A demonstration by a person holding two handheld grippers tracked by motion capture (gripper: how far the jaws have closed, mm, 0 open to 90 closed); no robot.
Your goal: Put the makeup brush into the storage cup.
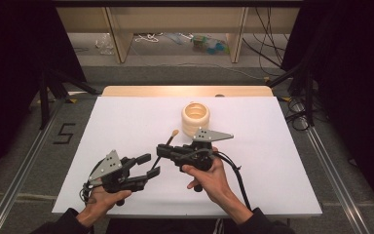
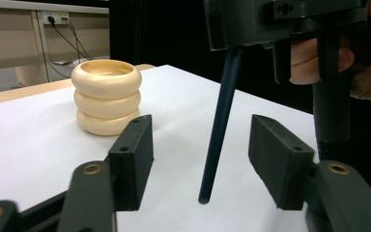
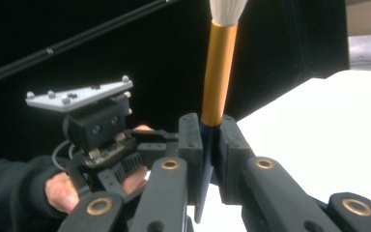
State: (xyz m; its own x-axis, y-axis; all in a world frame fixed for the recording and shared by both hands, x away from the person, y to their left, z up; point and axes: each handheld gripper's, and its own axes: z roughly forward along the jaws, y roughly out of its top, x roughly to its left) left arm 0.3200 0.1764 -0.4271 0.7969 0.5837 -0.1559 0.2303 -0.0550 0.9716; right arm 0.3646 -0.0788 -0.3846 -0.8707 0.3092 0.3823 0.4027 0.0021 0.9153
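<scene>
The left tool sits low at the near left of the table, jaws parted with nothing pressed between them. In the left gripper view the dark lower handle of the makeup brush hangs between the two pads without touching either.

The right tool, just to the right, is clamped on the brush. In the right gripper view its jaws close on the dark handle just below the gold ferrule, and the pale bristle head points away from the hand.

The brush is judged light, slender and stiff along the handle, with a smooth lacquered finish that may slip or pivot under a narrow grip. The bristle head is soft and deforms easily; it should not be pinched. The preferred hold is on the handle near the ferrule, as it now is.

Farther right and back stands a cream ribbed holder, open at the top, well apart from both tools.
</scene>
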